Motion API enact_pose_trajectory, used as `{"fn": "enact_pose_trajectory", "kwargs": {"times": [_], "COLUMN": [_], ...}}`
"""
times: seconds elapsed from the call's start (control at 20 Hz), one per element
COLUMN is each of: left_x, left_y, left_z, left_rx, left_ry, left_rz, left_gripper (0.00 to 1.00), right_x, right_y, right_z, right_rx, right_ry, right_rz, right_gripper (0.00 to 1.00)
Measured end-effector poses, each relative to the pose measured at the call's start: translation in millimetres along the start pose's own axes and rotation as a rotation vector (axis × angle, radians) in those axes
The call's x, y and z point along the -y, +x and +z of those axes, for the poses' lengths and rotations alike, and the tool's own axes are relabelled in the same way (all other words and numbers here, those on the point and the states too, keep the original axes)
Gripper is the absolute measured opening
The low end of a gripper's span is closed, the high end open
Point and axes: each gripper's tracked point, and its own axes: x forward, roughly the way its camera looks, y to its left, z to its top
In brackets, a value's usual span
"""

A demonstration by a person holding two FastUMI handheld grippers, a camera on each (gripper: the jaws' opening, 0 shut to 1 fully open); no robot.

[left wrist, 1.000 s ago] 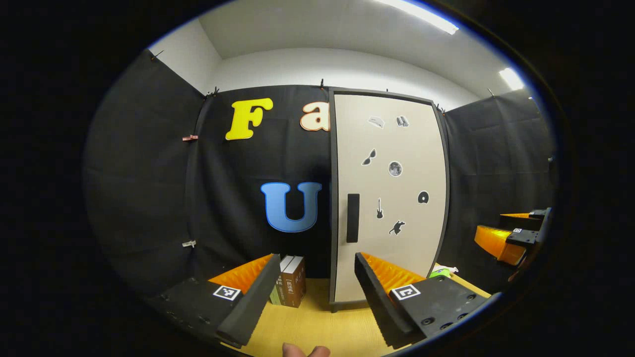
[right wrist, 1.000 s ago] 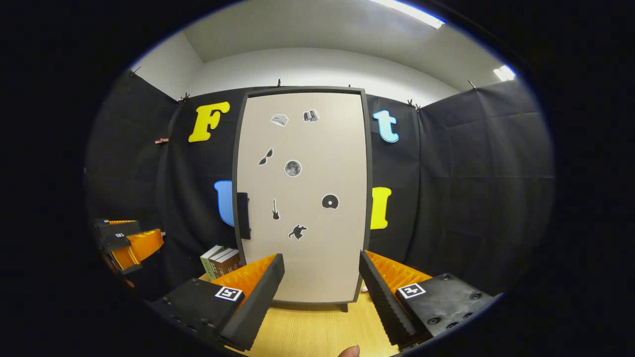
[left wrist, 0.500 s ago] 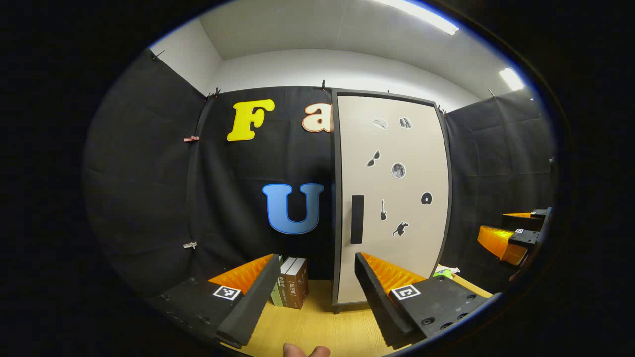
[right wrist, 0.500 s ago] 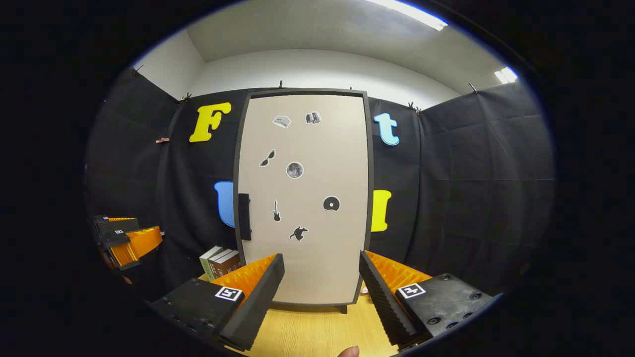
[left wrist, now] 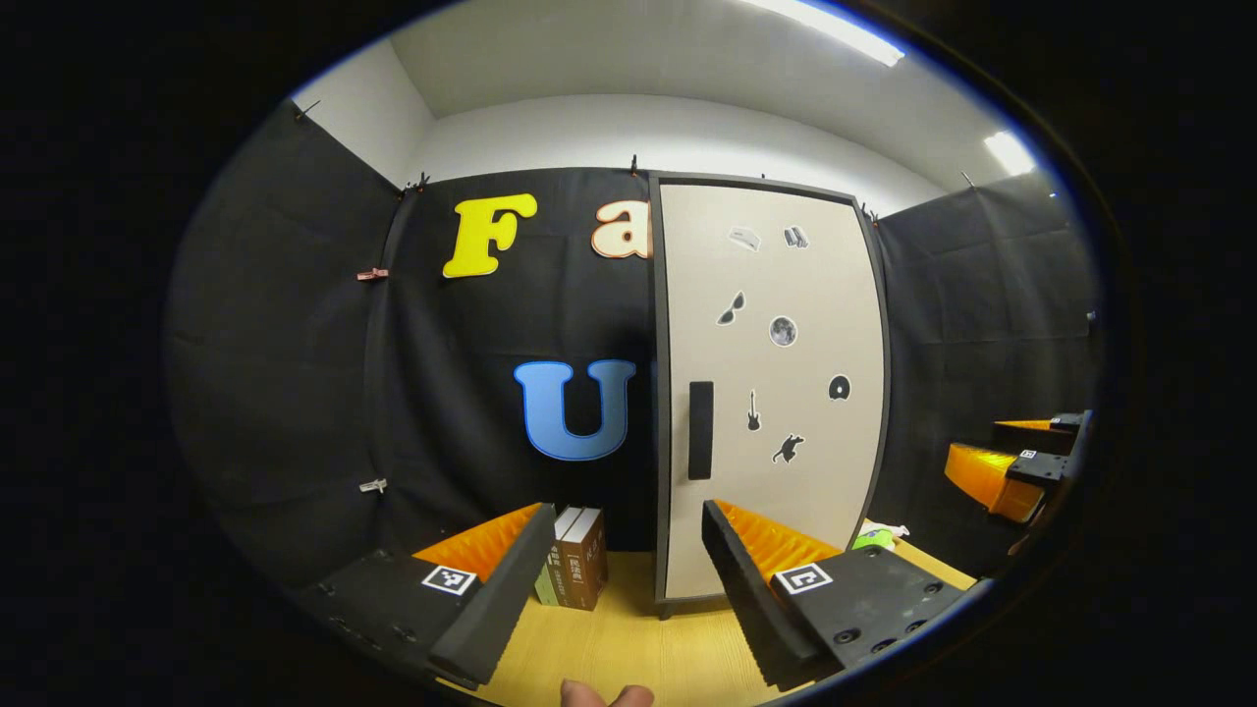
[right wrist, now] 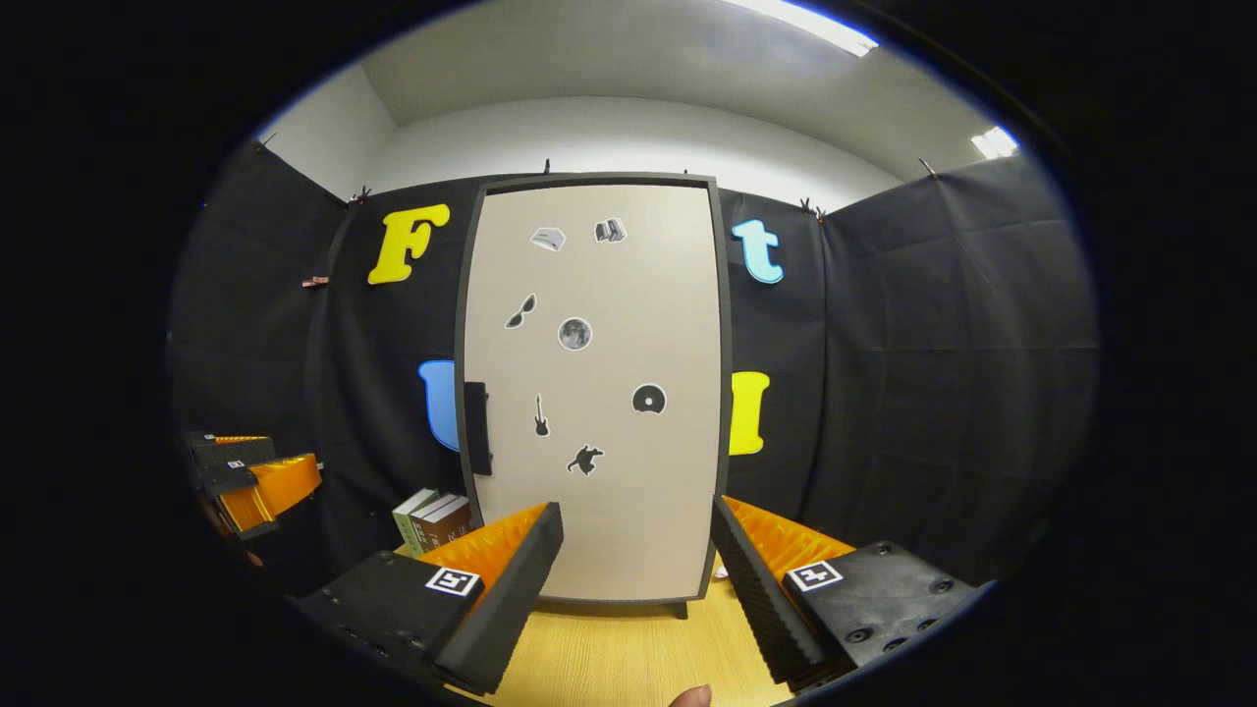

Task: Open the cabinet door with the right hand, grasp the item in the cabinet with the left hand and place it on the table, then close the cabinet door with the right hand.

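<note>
Cabinet door (right wrist: 599, 393), tall beige panel with dark frame and small black stickers, sits shut; task not started, opening step is in hand. Item inside is hidden behind the door, cannot tell what or where on the shelves. Dark vertical bar handle (right wrist: 476, 428) is on the door's left edge in the right gripper view, so hinge is likely on the far side.

Right gripper (right wrist: 636, 565) has fingers wide apart, empty, aimed at the door's lower middle and well short of it. To do it well: shift toward the handle, line the fingers either side of the bar, close on it firmly, then pull along an arc, not straight back.

Left gripper (left wrist: 621, 560) also spread apart, empty, pointing at the door's handle side over the light wooden table (left wrist: 628, 638). Keep it back from the door swing. Upright row of green and brown books (left wrist: 574, 560) stands just beside the cabinet on the handle side; door edge may pass near them.
</note>
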Motion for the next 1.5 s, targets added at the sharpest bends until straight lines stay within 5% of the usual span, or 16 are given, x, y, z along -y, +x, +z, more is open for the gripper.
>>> {"fn": "enact_pose_trajectory", "kwargs": {"times": [0.35, 0.85, 1.4, 1.5], "left_x": [-12, -68, -123, -130], "left_y": [-6, -31, -44, -45], "left_z": [3, -17, -46, -50], "left_rx": [0.02, -0.001, -0.056, -0.063], "left_ry": [0.002, -0.035, -0.038, -0.047], "left_rz": [0.004, 0.072, 0.161, 0.173], "left_gripper": [0.94, 0.95, 0.95, 0.95], "right_x": [-21, -149, -205, -209], "right_y": [18, 107, 223, 235], "right_z": [6, -3, -31, -38], "right_rx": [0.011, 0.012, 0.002, -0.007], "right_ry": [0.002, 0.008, 0.049, 0.044], "right_rz": [0.036, 0.172, 0.122, 0.12], "right_gripper": [0.97, 0.97, 0.97, 0.84]}}
